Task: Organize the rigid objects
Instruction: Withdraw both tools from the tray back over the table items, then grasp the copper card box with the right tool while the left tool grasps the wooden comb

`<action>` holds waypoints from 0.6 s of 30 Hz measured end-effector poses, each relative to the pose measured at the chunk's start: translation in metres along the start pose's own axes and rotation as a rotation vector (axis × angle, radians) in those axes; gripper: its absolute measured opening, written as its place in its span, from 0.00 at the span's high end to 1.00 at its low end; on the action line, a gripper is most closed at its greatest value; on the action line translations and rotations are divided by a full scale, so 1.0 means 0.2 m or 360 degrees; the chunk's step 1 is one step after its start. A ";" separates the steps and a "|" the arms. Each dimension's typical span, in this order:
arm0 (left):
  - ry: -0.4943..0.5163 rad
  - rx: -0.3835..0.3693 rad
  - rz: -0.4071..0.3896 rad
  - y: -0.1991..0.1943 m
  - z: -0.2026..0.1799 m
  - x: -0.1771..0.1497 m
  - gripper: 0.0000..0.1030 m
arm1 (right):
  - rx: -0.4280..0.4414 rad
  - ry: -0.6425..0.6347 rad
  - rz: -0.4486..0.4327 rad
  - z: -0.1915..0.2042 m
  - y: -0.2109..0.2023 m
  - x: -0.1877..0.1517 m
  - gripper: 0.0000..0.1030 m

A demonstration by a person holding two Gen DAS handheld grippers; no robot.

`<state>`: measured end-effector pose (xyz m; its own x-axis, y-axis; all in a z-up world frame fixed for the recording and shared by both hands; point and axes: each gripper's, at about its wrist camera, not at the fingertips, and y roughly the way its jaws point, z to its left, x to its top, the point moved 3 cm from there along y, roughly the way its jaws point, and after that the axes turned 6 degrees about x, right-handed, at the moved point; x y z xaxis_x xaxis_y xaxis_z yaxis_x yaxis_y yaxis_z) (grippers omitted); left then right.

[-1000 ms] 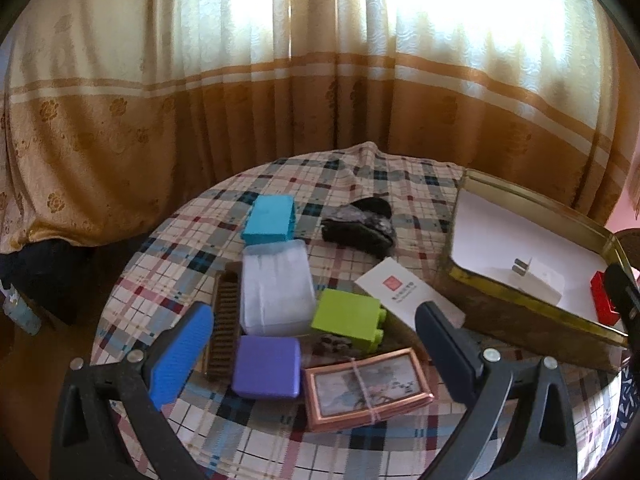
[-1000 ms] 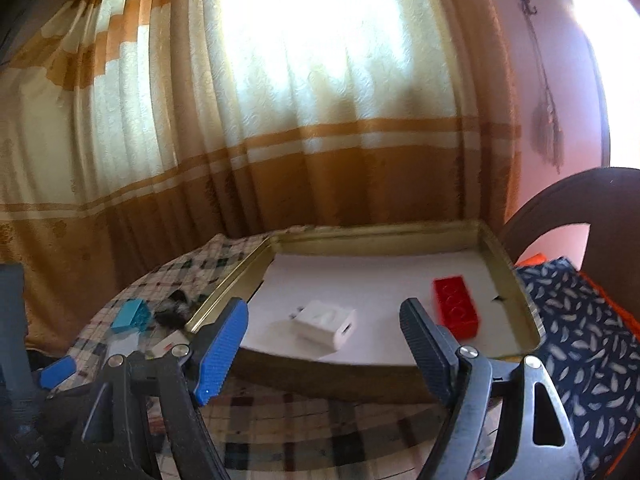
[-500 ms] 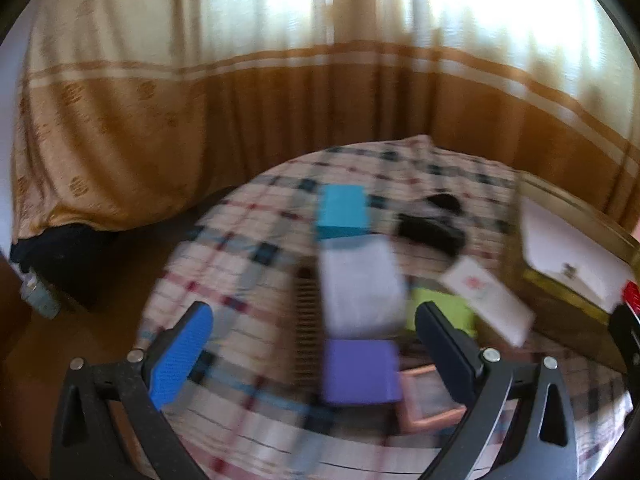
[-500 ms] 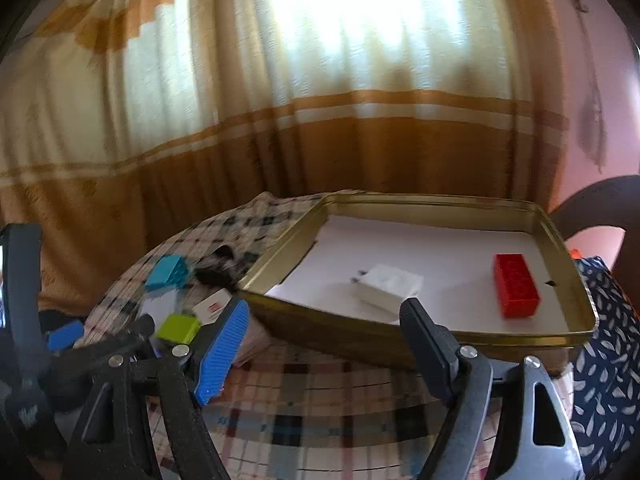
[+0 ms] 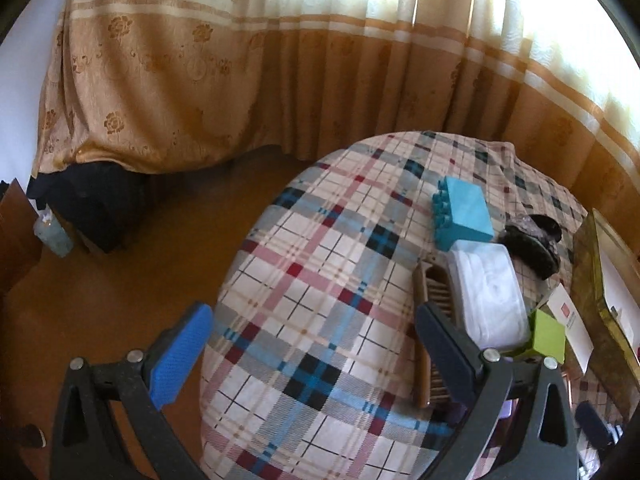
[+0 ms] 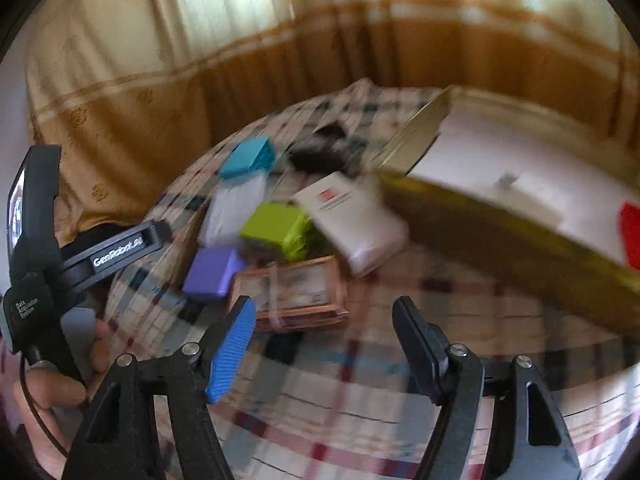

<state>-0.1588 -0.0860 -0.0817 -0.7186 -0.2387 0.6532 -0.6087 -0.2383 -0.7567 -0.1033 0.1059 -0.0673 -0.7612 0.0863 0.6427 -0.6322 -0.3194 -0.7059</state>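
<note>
On the plaid round table point(image 5: 320, 280) lie a teal block point(image 5: 464, 212), a clear white box point(image 5: 488, 292), a brown comb point(image 5: 434, 320), a green block point(image 5: 546, 336), a black object point(image 5: 532, 240) and a white card box point(image 5: 568, 328). My left gripper point(image 5: 312, 344) is open and empty over the table's left edge. The blurred right wrist view shows my right gripper point(image 6: 324, 344) open and empty, just in front of a copper picture frame point(image 6: 292, 292), with a purple block point(image 6: 212, 272), the green block point(image 6: 280, 228) and the white card box point(image 6: 352, 220) beyond.
A gold tin tray point(image 6: 500, 224) stands at the right, holding a white charger point(image 6: 516, 188) and a red block point(image 6: 632, 232). Tan curtains point(image 5: 280, 60) hang behind. Bare wooden floor point(image 5: 120, 280) and a bottle point(image 5: 52, 232) lie left of the table.
Both grippers swung left. The left view now faces the table's left edge and floor. The right view turned from the tray to the loose objects and moved closer to the picture frame.
</note>
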 end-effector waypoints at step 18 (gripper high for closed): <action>-0.0030 0.0001 0.0114 0.07 0.01 -0.01 0.00 | -0.0017 -0.0065 0.0101 0.15 0.15 0.04 0.15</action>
<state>-0.1642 -0.0905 -0.0933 -0.7539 -0.2728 0.5977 -0.5558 -0.2204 -0.8016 -0.1238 0.0689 -0.0743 -0.7935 0.0276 0.6079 -0.5845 -0.3126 -0.7488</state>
